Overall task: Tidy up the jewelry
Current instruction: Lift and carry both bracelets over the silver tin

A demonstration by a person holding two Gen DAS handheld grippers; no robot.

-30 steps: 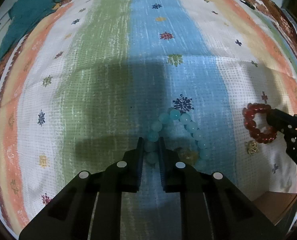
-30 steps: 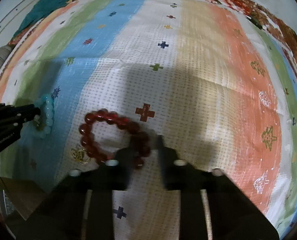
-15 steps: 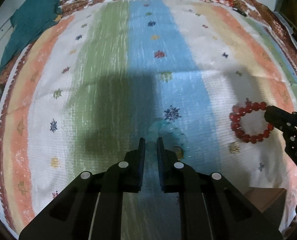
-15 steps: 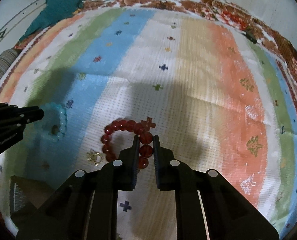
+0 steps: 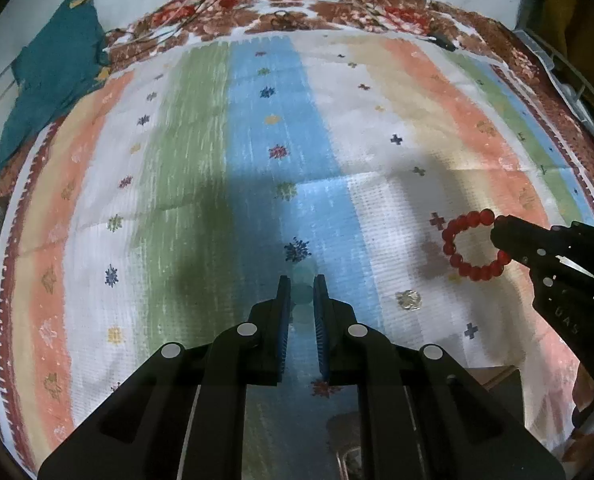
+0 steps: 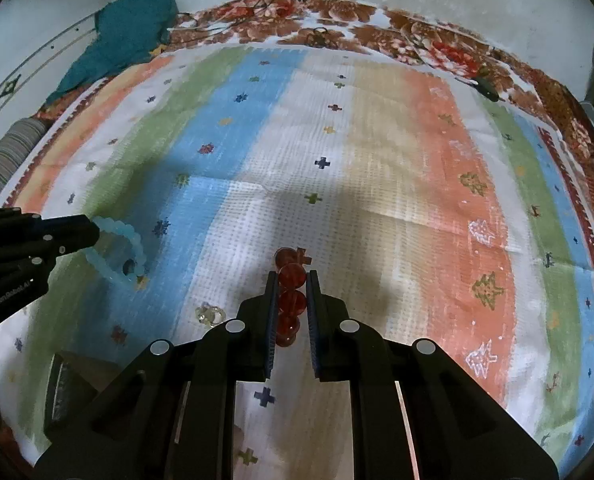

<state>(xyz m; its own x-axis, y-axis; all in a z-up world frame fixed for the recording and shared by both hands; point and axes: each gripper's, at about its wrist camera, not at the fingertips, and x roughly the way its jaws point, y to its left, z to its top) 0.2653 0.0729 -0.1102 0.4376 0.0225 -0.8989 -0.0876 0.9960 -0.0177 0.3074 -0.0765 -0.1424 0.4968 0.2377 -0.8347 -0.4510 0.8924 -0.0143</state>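
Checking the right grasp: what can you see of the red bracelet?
The red bracelet is a closed ring of round, glossy, translucent red beads that look like glass or resin. The right gripper is shut on one side of it, with several beads lined up between the fingers. It appears lifted off the striped cloth, the loop hanging open and casting a shadow below. Nothing else touches it.

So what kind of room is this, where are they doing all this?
Most likely a home, maybe a bedroom: a striped woven cloth lies over a floral bedspread, with a teal garment against a plain wall. The two grippers hold a red bracelet and a pale blue bracelet.
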